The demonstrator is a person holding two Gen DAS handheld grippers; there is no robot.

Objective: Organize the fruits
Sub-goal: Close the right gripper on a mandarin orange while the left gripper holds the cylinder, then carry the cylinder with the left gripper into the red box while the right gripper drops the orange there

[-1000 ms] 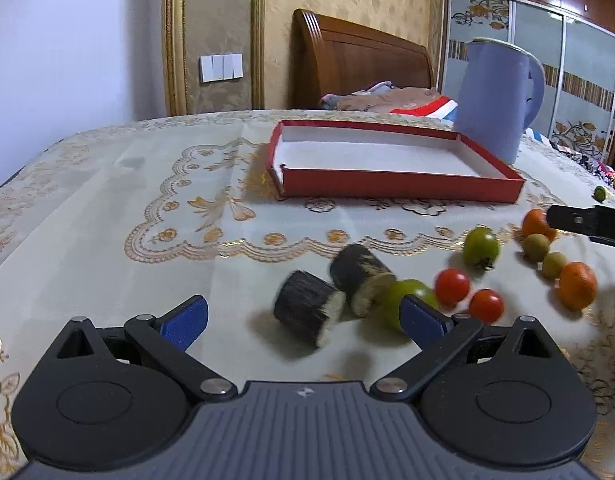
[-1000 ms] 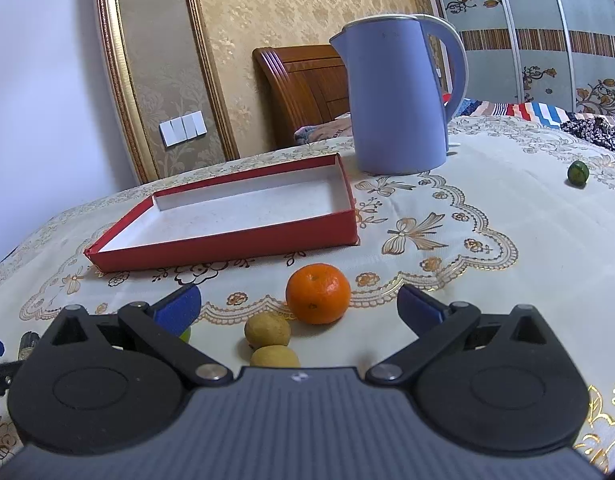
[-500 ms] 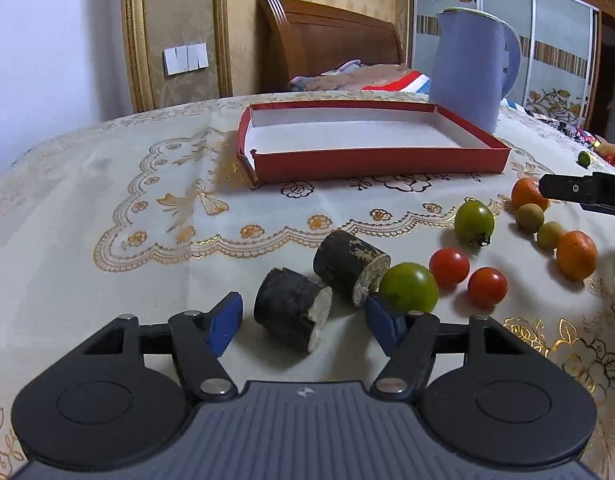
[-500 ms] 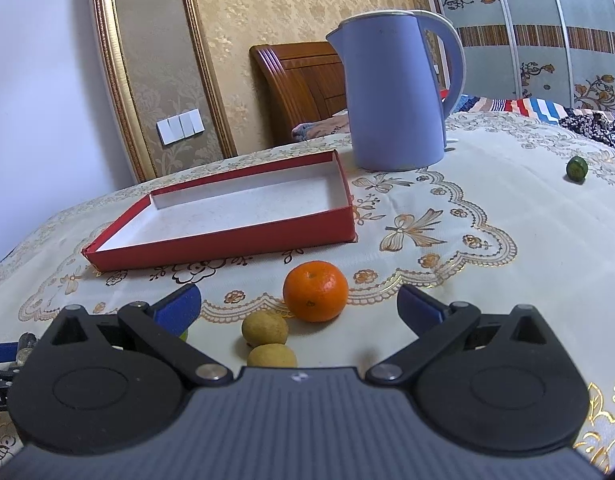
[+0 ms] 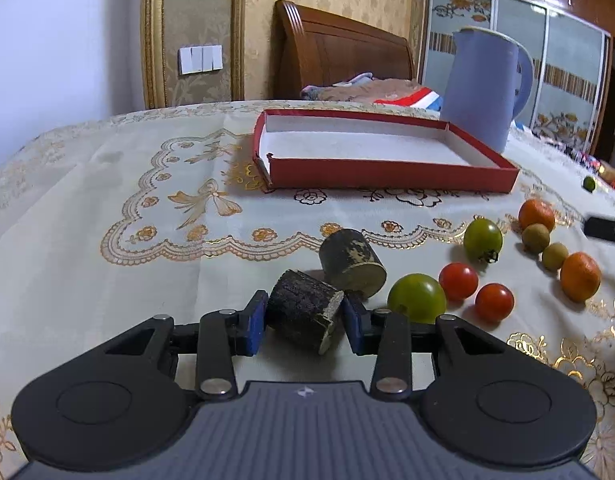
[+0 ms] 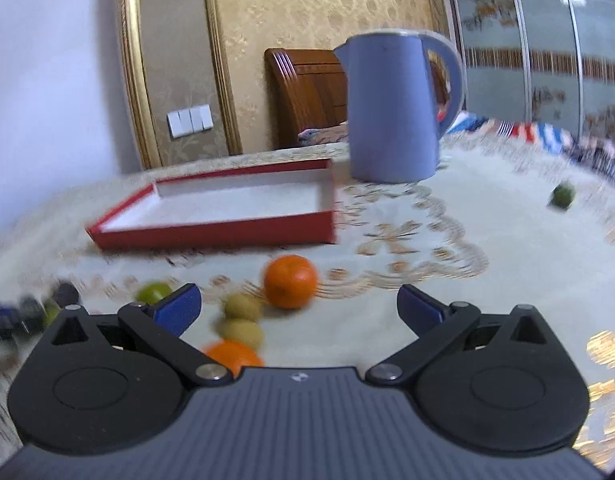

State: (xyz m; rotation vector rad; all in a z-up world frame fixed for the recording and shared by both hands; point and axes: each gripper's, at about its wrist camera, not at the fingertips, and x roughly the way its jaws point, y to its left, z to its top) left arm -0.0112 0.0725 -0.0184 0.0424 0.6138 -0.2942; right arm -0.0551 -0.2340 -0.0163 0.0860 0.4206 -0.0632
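Left gripper (image 5: 303, 322) jaws closing, blue pads flanking dark bark-skinned cut stem piece (image 5: 305, 312), left pad touching. Second stem piece (image 5: 352, 261) touching at 1 o'clock. Red shallow cardboard tray (image 5: 387, 174) at 12, bare cloth between. Right gripper (image 6: 297, 306) wide open, empty; orange mandarin (image 6: 290, 287) just ahead.

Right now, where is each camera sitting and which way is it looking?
Left wrist: rides on the left gripper, low over the table, looking across at the red tray; its own jaws are closing around a dark sugarcane piece.
Right wrist: rides on the right gripper, facing the blue kettle; its blue pads stand wide open over an orange. The picture is blurred.
Both see the tray, kettle and oranges.
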